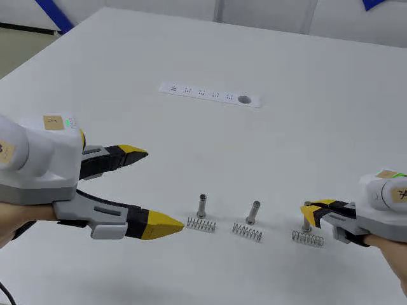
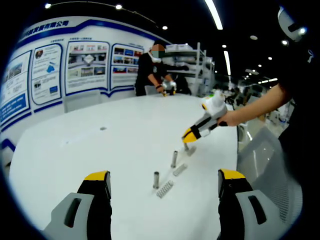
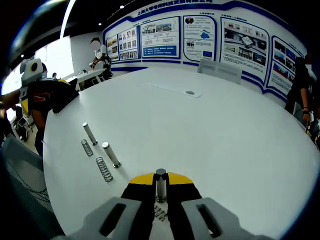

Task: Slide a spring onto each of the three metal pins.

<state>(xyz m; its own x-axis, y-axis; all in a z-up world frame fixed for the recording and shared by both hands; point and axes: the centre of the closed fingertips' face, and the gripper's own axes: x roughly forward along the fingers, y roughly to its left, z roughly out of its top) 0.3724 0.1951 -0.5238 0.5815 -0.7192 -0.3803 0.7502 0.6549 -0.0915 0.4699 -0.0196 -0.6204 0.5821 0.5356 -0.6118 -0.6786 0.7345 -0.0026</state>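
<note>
Right gripper [image 3: 160,179]: jaws pinched narrow on the end pin [image 3: 160,190], which stands upright between the yellow tips. Its spring [image 1: 308,239] lies flat on the table [image 1: 286,70] at the pin's foot, on the near-edge side. Can't tell whether it touches the pin.

Left gripper [image 1: 149,187]: jaws wide, holding nothing. It hangs over the table just beside the other end of the row, tips pointing at the first pin [image 1: 202,205].

First pin and middle pin [image 1: 254,211] are upright and bare. Each has a spring flat just beside it toward the near edge: first spring [image 1: 201,224], middle spring [image 1: 247,232]. The springs lie parallel to the row.

Room: the row runs along the table's near edge and close to it. In both gripper views the edge passes just outside the springs, so there's little margin on that side. There are clear gaps between the pins. Toward the far edge it's open white top. A flush socket strip [image 1: 210,94] sits about mid-table, well apart from the row. A person [image 2: 155,67] stands at the far edge, well clear of both grippers.
</note>
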